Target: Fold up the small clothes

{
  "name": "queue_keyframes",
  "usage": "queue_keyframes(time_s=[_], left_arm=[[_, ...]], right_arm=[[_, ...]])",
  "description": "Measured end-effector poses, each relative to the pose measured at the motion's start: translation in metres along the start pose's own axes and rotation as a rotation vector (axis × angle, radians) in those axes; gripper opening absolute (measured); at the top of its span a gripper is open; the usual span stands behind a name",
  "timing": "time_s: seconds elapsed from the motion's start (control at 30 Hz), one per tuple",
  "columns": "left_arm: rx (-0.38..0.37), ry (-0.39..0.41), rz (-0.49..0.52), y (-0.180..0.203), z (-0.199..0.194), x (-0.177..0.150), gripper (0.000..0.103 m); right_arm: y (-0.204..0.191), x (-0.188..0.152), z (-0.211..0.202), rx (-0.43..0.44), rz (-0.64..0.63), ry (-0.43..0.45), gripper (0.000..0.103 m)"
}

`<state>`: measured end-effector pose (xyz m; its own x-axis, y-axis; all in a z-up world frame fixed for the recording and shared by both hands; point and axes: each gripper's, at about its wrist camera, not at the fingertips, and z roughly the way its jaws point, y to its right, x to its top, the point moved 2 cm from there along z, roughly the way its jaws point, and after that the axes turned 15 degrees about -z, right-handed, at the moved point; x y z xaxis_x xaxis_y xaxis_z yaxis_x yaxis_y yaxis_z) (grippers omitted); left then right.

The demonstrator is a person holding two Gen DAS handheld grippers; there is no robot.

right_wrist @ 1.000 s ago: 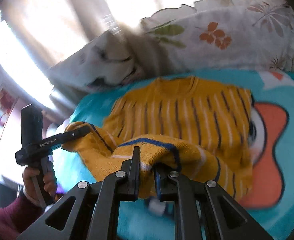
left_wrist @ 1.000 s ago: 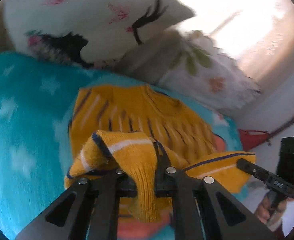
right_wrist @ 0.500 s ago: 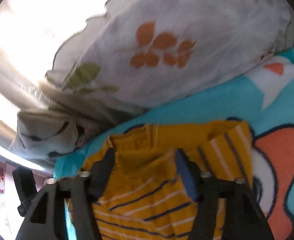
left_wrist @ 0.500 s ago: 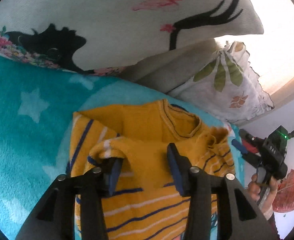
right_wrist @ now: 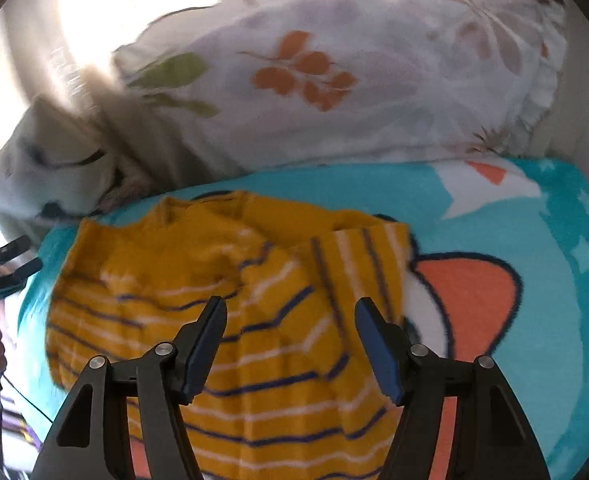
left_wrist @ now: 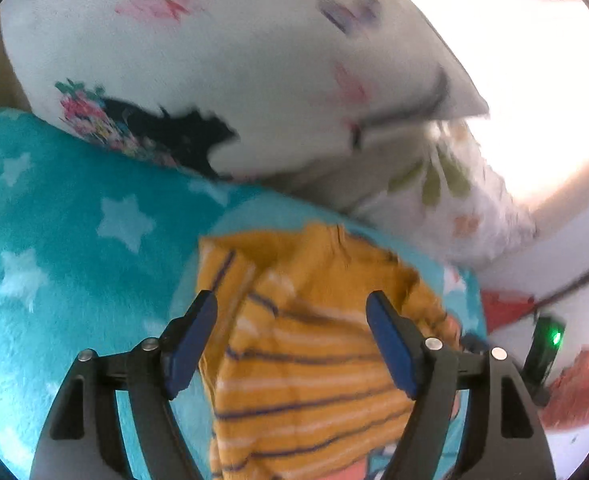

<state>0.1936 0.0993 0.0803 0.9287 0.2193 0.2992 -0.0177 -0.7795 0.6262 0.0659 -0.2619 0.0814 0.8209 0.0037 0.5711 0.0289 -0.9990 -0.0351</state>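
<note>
the yellow striped sweater (right_wrist: 230, 320) lies on the teal blanket (right_wrist: 514, 208) of a bed, its lower part doubled up over the chest toward the collar, judged a completed crosswise fold. left gripper (left_wrist: 292, 316) fingers have just been opening and stand apart above the cloth, gripping nothing. right gripper (right_wrist: 290, 320) likewise stands open over the fold, released so the layer settles. 2 pillows back the bed: a floral pillow (right_wrist: 334, 80) and a white printed pillow (left_wrist: 214, 60). bright window light behind.

black tool (left_wrist: 292, 312), blue pads (right_wrist: 368, 328), silver screws
</note>
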Motion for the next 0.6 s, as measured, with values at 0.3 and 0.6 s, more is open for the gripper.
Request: queue_keyframes(time_s=[0.3,0.6], left_arm=[[0.215,-0.062,-0.04,-0.018,0.079,0.025,0.076],[0.085,0.011,-0.13,-0.043,0.019,0.042,0.076]], right_arm=[[-0.05,0.036,0.075,0.083,-0.152,-0.08,0.07],[0.07,0.058,0.067,-0.164,0.172,-0.031,0.07]])
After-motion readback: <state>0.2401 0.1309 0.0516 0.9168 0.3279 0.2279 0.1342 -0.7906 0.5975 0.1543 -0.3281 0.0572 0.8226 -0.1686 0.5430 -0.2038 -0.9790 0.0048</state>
